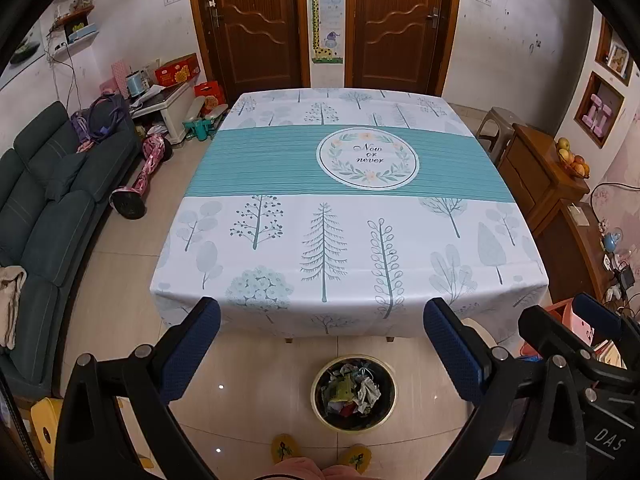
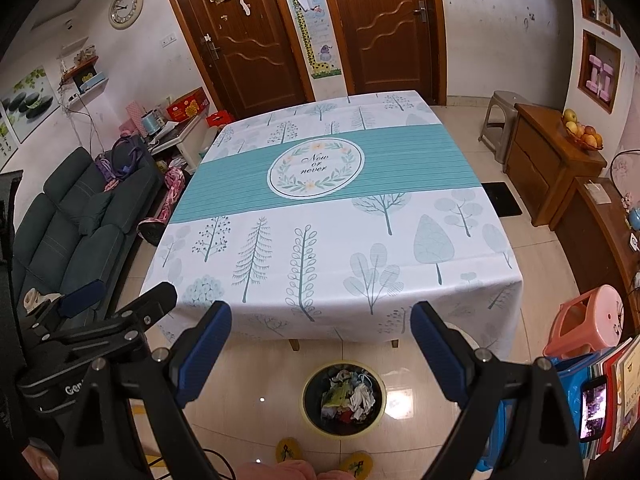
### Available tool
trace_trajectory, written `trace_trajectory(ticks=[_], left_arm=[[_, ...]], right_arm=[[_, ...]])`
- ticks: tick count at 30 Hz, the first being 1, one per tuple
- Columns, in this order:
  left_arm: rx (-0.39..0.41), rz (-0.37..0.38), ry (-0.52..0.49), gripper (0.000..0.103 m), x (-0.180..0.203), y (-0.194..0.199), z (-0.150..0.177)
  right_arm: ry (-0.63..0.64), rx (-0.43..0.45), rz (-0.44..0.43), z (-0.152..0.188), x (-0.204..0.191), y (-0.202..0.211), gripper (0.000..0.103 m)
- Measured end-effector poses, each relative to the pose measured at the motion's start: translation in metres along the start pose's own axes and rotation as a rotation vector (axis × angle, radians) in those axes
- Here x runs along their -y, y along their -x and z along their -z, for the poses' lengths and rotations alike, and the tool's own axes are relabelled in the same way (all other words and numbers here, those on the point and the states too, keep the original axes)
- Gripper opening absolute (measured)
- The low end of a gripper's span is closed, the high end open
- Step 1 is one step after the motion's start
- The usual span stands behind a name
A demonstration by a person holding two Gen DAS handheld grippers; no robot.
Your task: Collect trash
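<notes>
Left wrist view: my left claw [image 1: 322, 334] hangs spread wide and holds nothing, above the near edge of the bench [image 1: 348, 216]. My right claw [image 2: 320, 336] is likewise agape and empty, beside the left. The trash bin [image 1: 353, 391] stands on the floor just off the bench's near edge, between the fingers in both views, with crumpled trash [image 1: 352, 388] inside. My yellow slippers [image 1: 284, 446] show just behind the bin.

- sofa [image 1: 52, 216] left of the table [image 1: 344, 208]
- two doors [image 1: 256, 24] behind
- clock [image 2: 126, 7] on wall
- fruit [image 2: 582, 133] on cabinet [image 2: 548, 168]
</notes>
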State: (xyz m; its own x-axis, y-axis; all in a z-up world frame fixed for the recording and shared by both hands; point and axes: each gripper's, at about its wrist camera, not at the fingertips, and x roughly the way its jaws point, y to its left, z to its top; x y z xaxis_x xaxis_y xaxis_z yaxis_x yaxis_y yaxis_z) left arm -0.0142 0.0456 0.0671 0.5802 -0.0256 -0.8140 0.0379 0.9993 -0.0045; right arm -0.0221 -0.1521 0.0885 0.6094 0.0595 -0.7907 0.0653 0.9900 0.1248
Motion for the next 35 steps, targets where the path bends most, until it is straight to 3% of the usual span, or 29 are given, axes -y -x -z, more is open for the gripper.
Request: trace_trajectory(ticks=[35], left_arm=[[-0.010,0.000,-0.006,0.101,0.0059,-0.0008,-0.0024]], right_arm=[[0.000,0.001,-0.004,0.0042,0.0038,-0.0004,0.091]])
